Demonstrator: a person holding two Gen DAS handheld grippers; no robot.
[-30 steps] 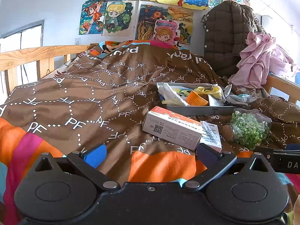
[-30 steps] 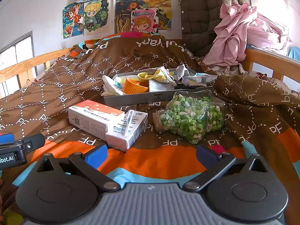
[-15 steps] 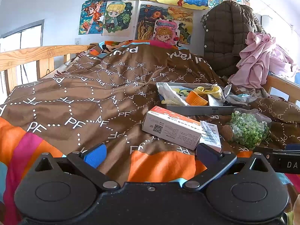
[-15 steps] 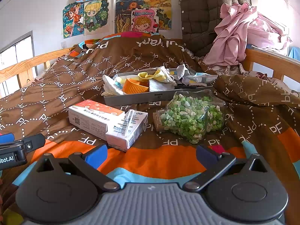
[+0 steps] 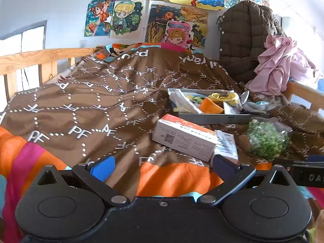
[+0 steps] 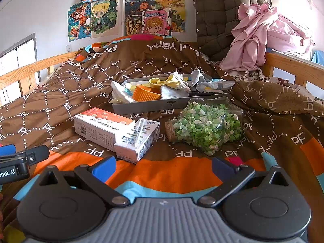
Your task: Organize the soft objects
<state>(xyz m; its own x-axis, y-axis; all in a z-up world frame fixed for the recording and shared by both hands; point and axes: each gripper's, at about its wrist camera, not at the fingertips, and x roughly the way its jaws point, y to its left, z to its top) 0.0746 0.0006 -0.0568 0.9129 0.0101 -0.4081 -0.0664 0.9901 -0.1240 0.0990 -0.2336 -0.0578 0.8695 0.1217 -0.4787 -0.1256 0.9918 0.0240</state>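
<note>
Crumpled cloths (image 6: 174, 82), yellow, white and grey, lie heaped in a flat grey tray (image 6: 149, 105) with a ribbed orange cup (image 6: 144, 94), on the bed's brown quilt (image 6: 60, 101) well ahead of both hand-held grippers; left (image 5: 162, 166) and right (image 6: 163, 167) hover empty, fingers spread, with two cardboard boxes (image 6: 113, 130) and a clear jar (image 6: 206, 126) of green bits between

Low wrist views share tray (image 5: 210, 119)

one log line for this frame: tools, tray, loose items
left tool: open, empty | right tool: open, empty | grey tray: holds cloths, orange cup | two boxes, star jar: on quilt, untouched
</note>
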